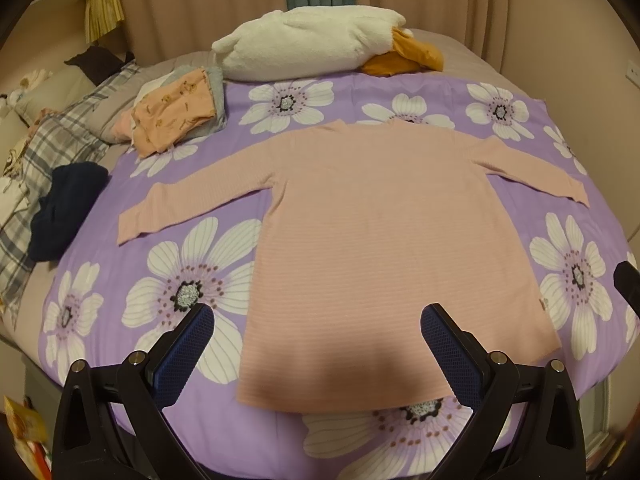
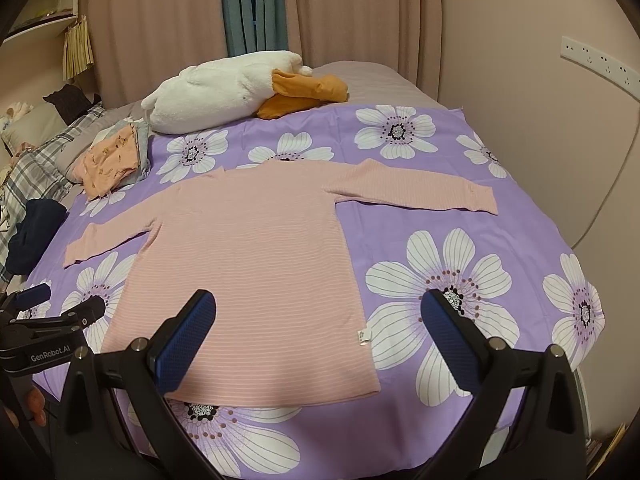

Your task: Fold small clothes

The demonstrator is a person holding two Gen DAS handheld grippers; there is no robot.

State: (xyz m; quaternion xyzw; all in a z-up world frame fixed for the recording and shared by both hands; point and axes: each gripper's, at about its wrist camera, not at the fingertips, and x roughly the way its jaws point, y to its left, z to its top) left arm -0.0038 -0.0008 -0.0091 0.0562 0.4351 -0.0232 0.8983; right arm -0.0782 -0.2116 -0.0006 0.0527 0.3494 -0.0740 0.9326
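A pink long-sleeved striped top [image 1: 380,240] [image 2: 256,264] lies flat on the purple flowered sheet [image 1: 100,264] [image 2: 420,220], both sleeves spread out, hem toward me. My left gripper [image 1: 316,316] hovers open above the hem's left half, holding nothing. Above the hem's right corner my right gripper [image 2: 318,300] is open too, its blue pads apart, a small white label [image 2: 363,337] between its fingers. The left gripper [image 2: 60,304] also shows at the left edge of the right wrist view, and a tip of the right gripper [image 1: 628,284] at the right edge of the left wrist view.
A stack of folded clothes [image 1: 180,116] [image 2: 112,160] sits at the back left. A white plush toy with orange parts [image 1: 316,44] [image 2: 232,88] lies at the far end. A dark navy garment [image 1: 60,212] and a plaid blanket [image 1: 52,140] lie left. A wall [image 2: 560,140] runs along the right.
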